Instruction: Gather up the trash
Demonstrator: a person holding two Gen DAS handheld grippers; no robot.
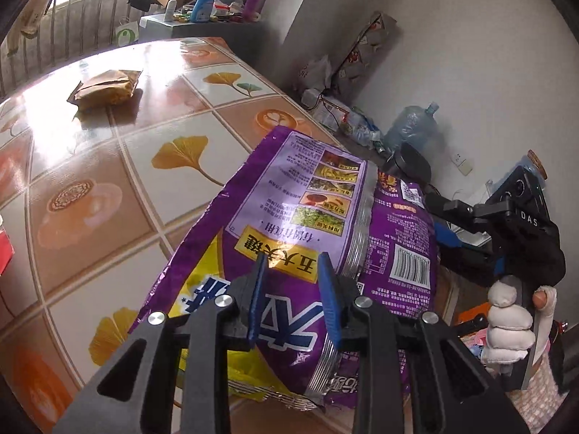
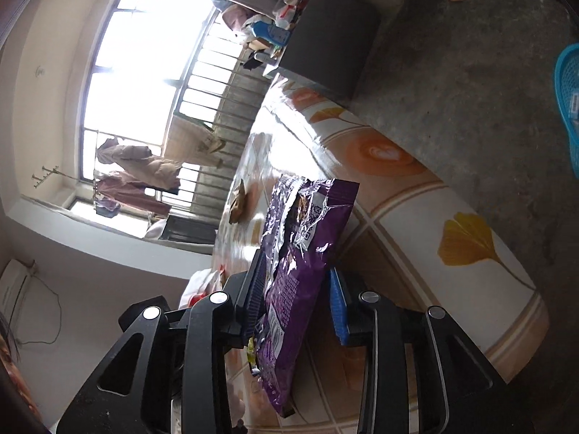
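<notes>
A large purple snack bag [image 1: 311, 213] lies across the near right part of the patterned table [image 1: 126, 166], its far end over the table edge. My left gripper [image 1: 291, 271] is open just above the bag, one finger on each side of its printed label. My right gripper [image 2: 296, 282] is open with the bag's edge [image 2: 300, 253] standing between its fingers; the left finger touches the foil, the right finger stands apart. The right gripper also shows in the left wrist view [image 1: 506, 224], held by a gloved hand. A brown crumpled wrapper [image 1: 105, 86] lies far back on the table.
A red packet [image 1: 5, 249] sits at the table's left edge. A cluttered side stand [image 1: 202, 11] is behind the table. Bags and a water jug [image 1: 412, 126] lie on the floor to the right. A blue basket [image 2: 570, 105] stands on the floor.
</notes>
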